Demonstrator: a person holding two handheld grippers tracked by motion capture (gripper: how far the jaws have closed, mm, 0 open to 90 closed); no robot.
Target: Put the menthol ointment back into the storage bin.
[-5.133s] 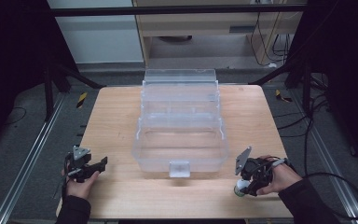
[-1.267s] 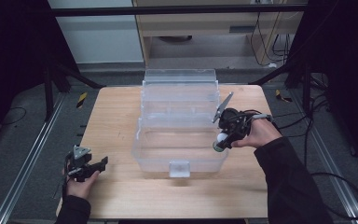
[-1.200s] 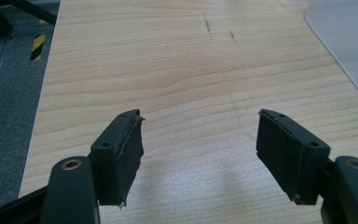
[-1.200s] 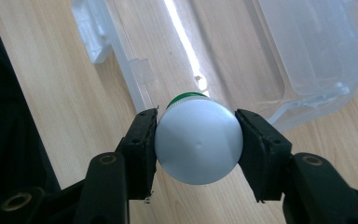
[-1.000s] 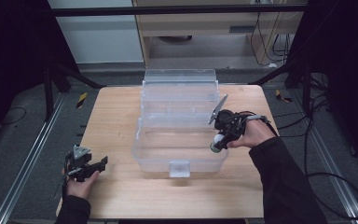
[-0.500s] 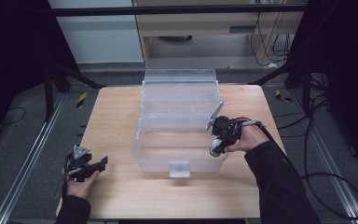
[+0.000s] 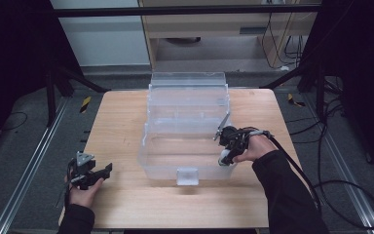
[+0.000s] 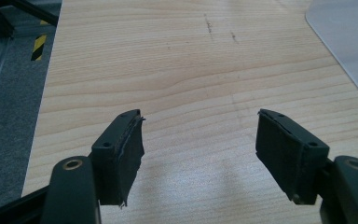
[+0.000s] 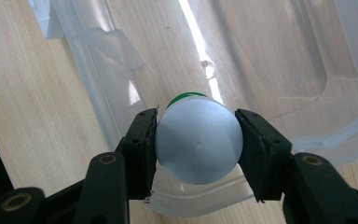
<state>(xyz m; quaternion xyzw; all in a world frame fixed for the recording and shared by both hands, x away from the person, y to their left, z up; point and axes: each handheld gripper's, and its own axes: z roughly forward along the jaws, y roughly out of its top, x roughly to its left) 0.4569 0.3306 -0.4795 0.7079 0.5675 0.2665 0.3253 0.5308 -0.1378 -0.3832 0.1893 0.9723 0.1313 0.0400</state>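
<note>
Two grippers (image 7: 108,169) (image 7: 222,157), one clear plastic box (image 7: 185,124), one white bottle (image 9: 198,140), one table (image 7: 117,122)

A light wooden table (image 7: 126,112) with visible grain fills the middle of the frame, standing on dark grey carpeted floor (image 7: 24,146). Metal rails (image 7: 24,180) run diagonally along the floor at lower left and lower right. Small yellow-and-black striped markers (image 7: 85,104) lie on the floor at the left and right of the table. A black frame bar (image 7: 185,9) crosses the top of the frame. Behind it, at upper centre, stands a pale wooden cabinet (image 7: 209,29), beside a white wall panel (image 7: 102,39). Black cables (image 7: 341,195) trail across the floor at the right. Both upper corners lie in deep shadow.
</note>
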